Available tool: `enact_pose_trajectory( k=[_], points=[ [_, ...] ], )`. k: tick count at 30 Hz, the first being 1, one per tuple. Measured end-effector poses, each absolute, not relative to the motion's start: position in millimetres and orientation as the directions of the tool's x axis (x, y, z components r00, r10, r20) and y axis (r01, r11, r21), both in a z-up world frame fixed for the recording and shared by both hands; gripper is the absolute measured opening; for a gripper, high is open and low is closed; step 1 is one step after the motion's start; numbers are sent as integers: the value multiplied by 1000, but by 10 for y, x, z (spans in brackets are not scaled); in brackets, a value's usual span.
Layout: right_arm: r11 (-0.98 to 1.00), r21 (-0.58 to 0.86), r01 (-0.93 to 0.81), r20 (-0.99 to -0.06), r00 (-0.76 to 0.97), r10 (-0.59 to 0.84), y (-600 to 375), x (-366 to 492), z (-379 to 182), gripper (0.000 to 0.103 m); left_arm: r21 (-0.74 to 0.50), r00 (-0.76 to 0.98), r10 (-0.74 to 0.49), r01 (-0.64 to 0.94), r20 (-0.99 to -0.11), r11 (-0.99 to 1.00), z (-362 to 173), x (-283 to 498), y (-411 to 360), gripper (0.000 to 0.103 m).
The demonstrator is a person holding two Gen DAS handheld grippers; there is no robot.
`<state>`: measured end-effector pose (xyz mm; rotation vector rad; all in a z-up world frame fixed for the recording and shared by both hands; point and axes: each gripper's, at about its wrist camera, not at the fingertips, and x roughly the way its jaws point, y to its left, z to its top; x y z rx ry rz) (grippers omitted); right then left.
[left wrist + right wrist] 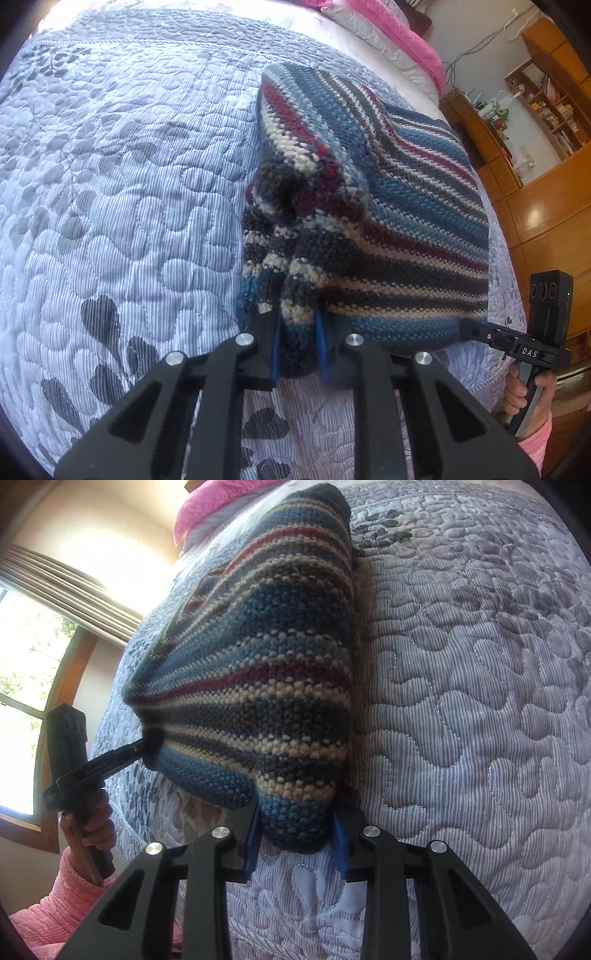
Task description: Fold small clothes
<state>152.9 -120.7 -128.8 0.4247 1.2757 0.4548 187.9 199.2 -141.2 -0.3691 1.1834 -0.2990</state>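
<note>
My left hand-held gripper [298, 345] is clamped on one bunched corner of the striped knit garment [388, 229], and my right hand-held gripper [297, 840] is clamped on the neighbouring corner. The garment hangs stretched between them, its far part resting on the quilted bedspread [122, 192].
</note>
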Motion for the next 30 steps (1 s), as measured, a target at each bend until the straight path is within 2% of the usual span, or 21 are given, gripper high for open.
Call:
enact_pose_trajectory(
  k=[4, 5, 8, 13, 16, 21, 30],
  points=[
    [838, 541, -76, -804, 247, 541, -1226, 1482, -1260, 37, -428, 363, -409, 31, -837, 903, -1336, 1830, 1967, 21],
    [839, 538, -75, -804, 254, 538, -1229, 1458, -1242, 40, -420, 369, -401, 31, -839, 907, -1305, 1783, 1948, 26],
    [849, 524, -74, -810, 266, 523, -1237, 1377, -1185, 48, -352, 390, -326, 5, -861, 936, -1237, 1622, 1952, 52],
    [891, 447, -75, -847, 285, 449, -1279, 1175, -1092, 54, -347, 390, -310, -26, -867, 937, -1178, 1364, 2040, 53],
    [917, 391, -76, -868, 301, 395, -1284, 1006, -1036, 62, -280, 395, -238, -50, -887, 959, -1114, 1195, 2026, 51],
    [965, 252, -77, -905, 333, 264, -1260, 696, -965, 76, -192, 416, -149, -63, -897, 979, -1001, 887, 2001, 61],
    [985, 165, -51, -910, 376, 172, -1070, 261, -808, 94, -140, 414, -91, -91, -906, 986, -826, 421, 1901, 63]
  ],
)
